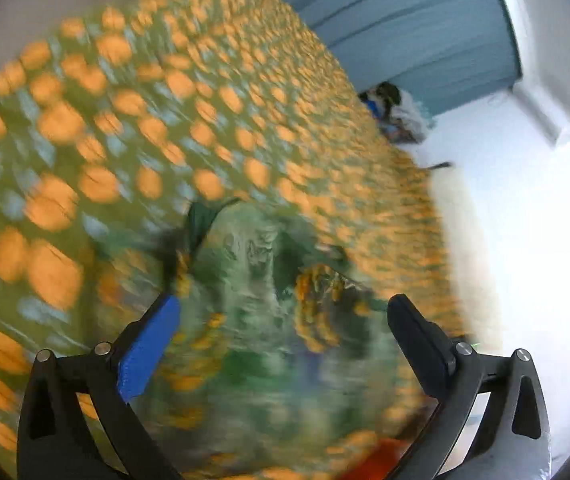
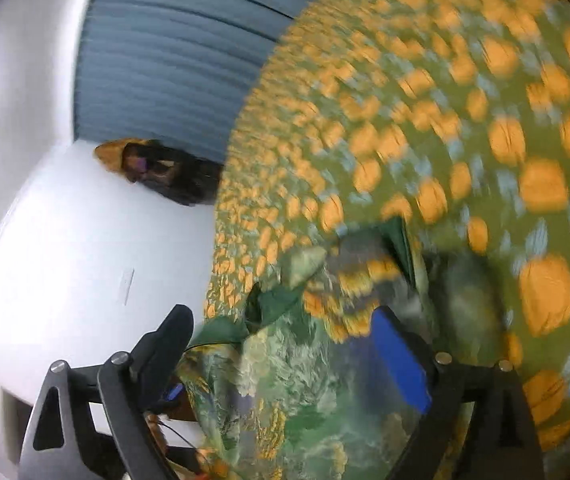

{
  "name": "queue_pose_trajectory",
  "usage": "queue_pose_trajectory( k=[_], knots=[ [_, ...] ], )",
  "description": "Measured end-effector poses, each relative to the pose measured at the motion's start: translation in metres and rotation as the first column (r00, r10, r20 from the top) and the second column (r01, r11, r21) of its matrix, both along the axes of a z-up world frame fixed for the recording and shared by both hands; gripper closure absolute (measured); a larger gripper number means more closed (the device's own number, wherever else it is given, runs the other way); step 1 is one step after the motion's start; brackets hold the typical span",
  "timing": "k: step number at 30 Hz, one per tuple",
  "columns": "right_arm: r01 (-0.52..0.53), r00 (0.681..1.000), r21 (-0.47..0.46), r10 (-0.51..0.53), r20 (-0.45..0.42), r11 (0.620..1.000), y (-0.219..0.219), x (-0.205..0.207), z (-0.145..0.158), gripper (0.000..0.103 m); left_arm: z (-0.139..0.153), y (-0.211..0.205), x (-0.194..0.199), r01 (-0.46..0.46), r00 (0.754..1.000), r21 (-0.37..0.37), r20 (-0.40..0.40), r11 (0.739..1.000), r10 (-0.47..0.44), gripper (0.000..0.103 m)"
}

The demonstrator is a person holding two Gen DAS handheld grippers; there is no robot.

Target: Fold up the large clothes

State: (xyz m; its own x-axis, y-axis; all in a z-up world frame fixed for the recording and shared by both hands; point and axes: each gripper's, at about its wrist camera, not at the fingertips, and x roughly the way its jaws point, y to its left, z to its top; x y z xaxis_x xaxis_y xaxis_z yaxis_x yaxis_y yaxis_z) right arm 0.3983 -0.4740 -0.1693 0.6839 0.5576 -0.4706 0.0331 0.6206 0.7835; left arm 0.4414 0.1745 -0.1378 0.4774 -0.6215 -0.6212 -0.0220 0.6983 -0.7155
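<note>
A large green garment with orange and pale blue spots (image 1: pixel 173 120) fills most of the left wrist view, blurred by motion. A bunched fold of it, showing a paler green reverse side (image 1: pixel 253 320), lies between the fingers of my left gripper (image 1: pixel 285 320), whose jaws stand wide apart. In the right wrist view the same spotted garment (image 2: pixel 465 120) spreads across the right side. A bunched part (image 2: pixel 297 380) sits between the fingers of my right gripper (image 2: pixel 285 332), also wide apart. Whether either gripper pinches the cloth is unclear.
A white surface (image 1: pixel 505 240) lies to the right in the left wrist view and to the left in the right wrist view (image 2: pixel 77 260). A blue pleated curtain (image 2: pixel 173 52) hangs behind. Dark piles of other clothes (image 1: pixel 397 112) (image 2: pixel 157 168) lie at the far edge.
</note>
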Motion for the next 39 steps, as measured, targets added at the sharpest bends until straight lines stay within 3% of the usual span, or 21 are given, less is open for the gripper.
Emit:
queue_pose_trajectory(
  k=[2, 3, 4, 6, 7, 8, 10, 12, 14, 16, 19, 20, 22, 23, 25, 27, 30, 39],
  knots=[
    [-0.014, 0.999, -0.283, 0.001, -0.044, 0.959, 0.012, 0.006, 0.007, 0.01, -0.019, -0.014, 0.004, 0.033, 0.999, 0.106, -0.041, 0.994, -0.029, 0.001],
    [-0.051, 0.996, -0.439, 0.012, -0.09, 0.897, 0.025, 0.013, 0.004, 0.01, -0.033, -0.026, 0.009, 0.055, 0.996, 0.186, -0.079, 0.981, -0.041, 0.001],
    [-0.086, 0.992, -0.531, 0.022, -0.126, 0.843, 0.036, 0.02, -0.003, 0.01, -0.043, -0.036, 0.012, 0.073, 0.993, 0.259, -0.109, 0.963, -0.046, 0.002],
    [-0.134, 0.985, -0.6, 0.042, -0.165, 0.788, 0.055, 0.031, -0.016, 0.011, -0.063, -0.057, 0.019, 0.097, 0.989, 0.369, -0.139, 0.924, -0.048, 0.005],
    [-0.141, 0.985, -0.607, 0.047, -0.168, 0.782, 0.061, 0.033, -0.02, 0.014, -0.069, -0.067, 0.02, 0.104, 0.99, 0.401, -0.134, 0.91, -0.054, 0.02],
    [-0.137, 0.985, -0.608, 0.044, -0.166, 0.782, 0.067, 0.035, -0.023, 0.04, -0.071, -0.076, 0.02, 0.105, 0.991, 0.409, -0.114, 0.906, -0.063, 0.059],
    [-0.118, 0.983, -0.637, 0.002, -0.181, 0.762, 0.08, 0.034, -0.023, 0.089, -0.064, -0.084, 0.015, 0.073, 0.995, 0.44, -0.096, 0.895, -0.034, 0.085],
    [-0.08, 0.99, -0.706, -0.025, -0.138, 0.703, 0.089, 0.024, -0.004, 0.089, -0.041, -0.082, 0.009, 0.027, 1.0, 0.462, -0.02, 0.887, -0.02, 0.09],
    [0.003, 0.999, -0.779, -0.028, -0.018, 0.627, 0.101, 0.014, 0.024, 0.09, -0.015, -0.075, 0.002, -0.032, 0.997, 0.461, 0.073, 0.887, -0.003, 0.09],
    [0.088, 0.995, -0.805, -0.017, 0.096, 0.586, 0.107, 0.009, 0.05, 0.09, 0.003, -0.073, -0.001, -0.082, 0.986, 0.48, 0.166, 0.874, 0.002, 0.09],
    [0.111, 0.994, -0.813, -0.054, 0.098, 0.571, 0.107, 0.033, 0.044, 0.09, -0.01, -0.086, 0.015, -0.137, 0.977, 0.563, 0.213, 0.815, 0.017, 0.089],
    [0.099, 0.995, -0.815, -0.07, 0.072, 0.571, 0.105, 0.04, 0.034, 0.09, -0.026, -0.09, 0.021, -0.134, 0.98, 0.598, 0.197, 0.79, 0.018, 0.087],
    [0.029, 0.995, -0.828, -0.091, -0.027, 0.561, 0.102, 0.052, -0.005, 0.09, -0.072, -0.097, 0.037, -0.094, 0.993, 0.637, 0.118, 0.765, 0.024, 0.081],
    [-0.017, 0.991, -0.823, -0.1, -0.09, 0.567, 0.098, 0.054, -0.029, 0.089, -0.092, -0.094, 0.036, -0.084, 0.995, 0.631, 0.099, 0.771, 0.027, 0.073],
    [-0.061, 0.982, -0.779, -0.101, -0.157, 0.625, 0.091, 0.056, -0.072, 0.088, -0.106, -0.087, 0.029, -0.109, 0.992, 0.585, 0.12, 0.804, 0.047, 0.071],
    [0.002, 0.988, -0.769, -0.119, -0.097, 0.639, 0.087, 0.049, -0.078, 0.086, -0.108, -0.08, 0.026, -0.134, 0.987, 0.545, 0.147, 0.828, 0.062, 0.07],
    [0.02, 0.989, -0.741, -0.123, -0.084, 0.672, 0.082, 0.047, -0.082, 0.085, -0.11, -0.073, 0.024, -0.132, 0.987, 0.505, 0.149, 0.853, 0.065, 0.07],
    [0.036, 0.99, -0.733, -0.124, -0.066, 0.679, 0.081, 0.045, -0.083, 0.085, -0.109, -0.08, 0.019, -0.151, 0.982, 0.51, 0.178, 0.847, 0.067, 0.069]
  ],
)
